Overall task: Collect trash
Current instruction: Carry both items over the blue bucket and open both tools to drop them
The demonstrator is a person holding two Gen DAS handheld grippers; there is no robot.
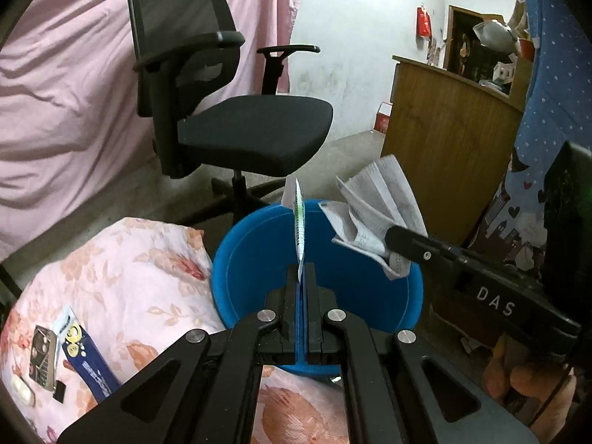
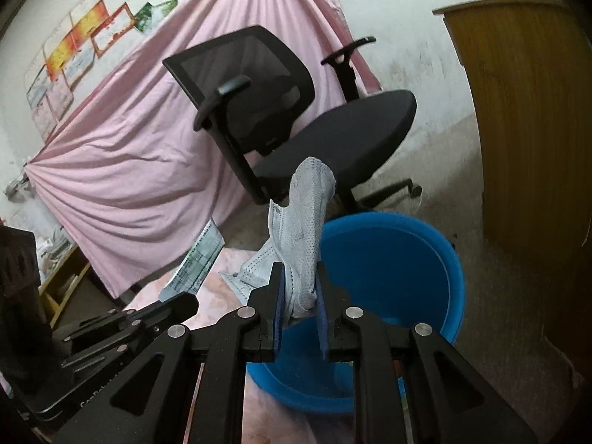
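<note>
You had a piece of trash in each gripper, both brought to the blue bucket (image 1: 370, 296) so each could fall inside once released. Your left gripper (image 1: 302, 270) had its fingers pressed fully together on a thin printed wrapper (image 1: 299, 229), held by its lower end so it stood edge-on above the bucket's near rim. Your right gripper (image 2: 299, 277) had its fingers narrowly apart around a crumpled grey-blue face mask (image 2: 307, 229). In the right wrist view the mask bunched between the pads and rose above them, with a fold hanging off to the left. Whether the pads were still pressing it or had begun to let go I could not tell for certain; the mask had not dropped.

In the left wrist view the mask sat over the bucket's far right rim, so a release there looked likely to land inside, though the hanging fold might have caught the rim. The wrapper was over the near rim, a less certain drop.

The bucket, as far as its inside showed, looked empty. It stood against the edge of the floral bedding (image 1: 148, 277), in front of the black office chair (image 1: 240, 111). Near the bedding's left edge lay a blue carton (image 1: 87, 362) and a small packet (image 1: 44, 359), possibly more to collect.
</note>
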